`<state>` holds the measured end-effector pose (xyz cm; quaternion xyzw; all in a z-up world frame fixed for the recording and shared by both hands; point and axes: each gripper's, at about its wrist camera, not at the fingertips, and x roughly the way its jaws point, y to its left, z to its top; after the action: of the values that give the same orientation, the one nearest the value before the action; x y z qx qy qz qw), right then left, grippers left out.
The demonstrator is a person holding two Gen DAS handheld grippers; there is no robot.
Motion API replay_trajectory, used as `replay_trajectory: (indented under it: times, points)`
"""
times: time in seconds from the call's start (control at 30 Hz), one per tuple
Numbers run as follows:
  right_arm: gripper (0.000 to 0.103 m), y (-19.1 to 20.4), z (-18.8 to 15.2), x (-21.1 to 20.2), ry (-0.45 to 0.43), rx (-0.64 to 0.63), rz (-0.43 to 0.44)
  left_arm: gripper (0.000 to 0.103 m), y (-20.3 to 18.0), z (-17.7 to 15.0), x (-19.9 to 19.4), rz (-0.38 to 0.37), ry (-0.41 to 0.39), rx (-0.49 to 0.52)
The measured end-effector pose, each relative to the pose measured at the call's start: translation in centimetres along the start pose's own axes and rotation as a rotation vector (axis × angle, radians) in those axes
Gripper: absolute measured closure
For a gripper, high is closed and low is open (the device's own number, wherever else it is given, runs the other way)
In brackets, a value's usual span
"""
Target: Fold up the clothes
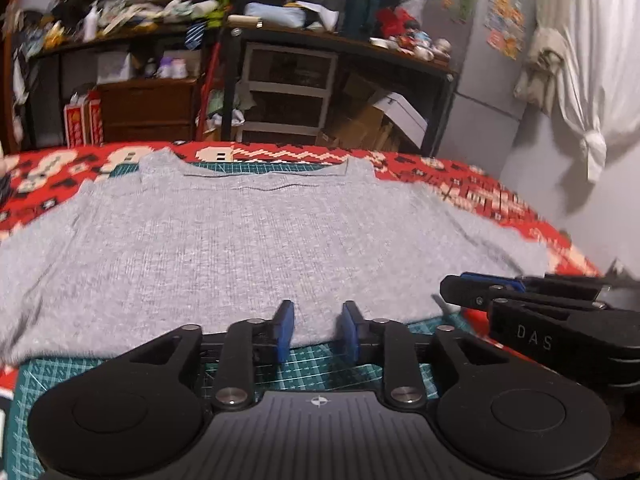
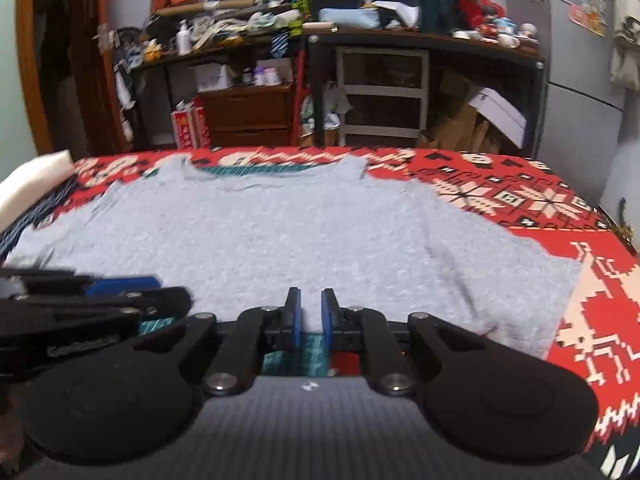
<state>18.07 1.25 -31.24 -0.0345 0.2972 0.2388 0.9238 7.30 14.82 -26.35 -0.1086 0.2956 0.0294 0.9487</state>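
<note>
Light: dim, warm indoor light, even across the gray shirt [image 1: 248,236], source not visible.
Shadows: soft and faint; darkest under the shelving [image 2: 400,92] behind the bed.
Glare: small highlights on metal pivots of the left tongs [image 1: 315,330].
Blur: motion smear on the right tongs [image 1: 480,284] in the left view, and on clutter at top left.
Distortion: fisheye bends the bed's far edge; dark vignette in the corners.
</note>
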Motion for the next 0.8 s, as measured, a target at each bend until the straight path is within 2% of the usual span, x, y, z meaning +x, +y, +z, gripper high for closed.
replay_trajectory:
  times: [0.03, 0.17, 0.27, 0.4, 0.53, 0.63, 0.8]
  points:
    - [0.092, -0.5, 0.2, 0.1, 0.002, 0.022, -0.001, 0.087, -0.2, 0.2, 0.0, -0.010, -0.004, -0.014]
    - [0.092, -1.7, 0.4, 0.6, 0.016, 0.060, -0.013, 0.090, -2.1, 1.1, 0.3, -0.065, -0.022, 0.016]
    - [0.092, -2.1, 0.1, 1.0, 0.028, 0.052, -0.026, 0.090, -3.3, 1.3, 1.2, -0.101, -0.001, 0.038]
    - [0.092, -2.6, -0.2, 1.3, 0.039, 0.065, -0.031, 0.091, -3.2, 0.7, 2.3, -0.077, 0.034, 0.033]
    - [0.092, -2.4, -0.3, 1.4, 0.038, 0.053, -0.038, 0.093, -2.2, 0.4, 1.7, -0.061, 0.014, -0.015]
    - [0.092, -2.3, -0.3, 1.5, 0.039, 0.050, -0.041, 0.093, -1.5, -0.1, 1.1, -0.020, -0.001, -0.023]
    - [0.092, -2.2, -0.2, 1.6, 0.040, 0.049, -0.044, 0.093, -1.0, -0.9, -0.1, 0.026, -0.020, 0.007]
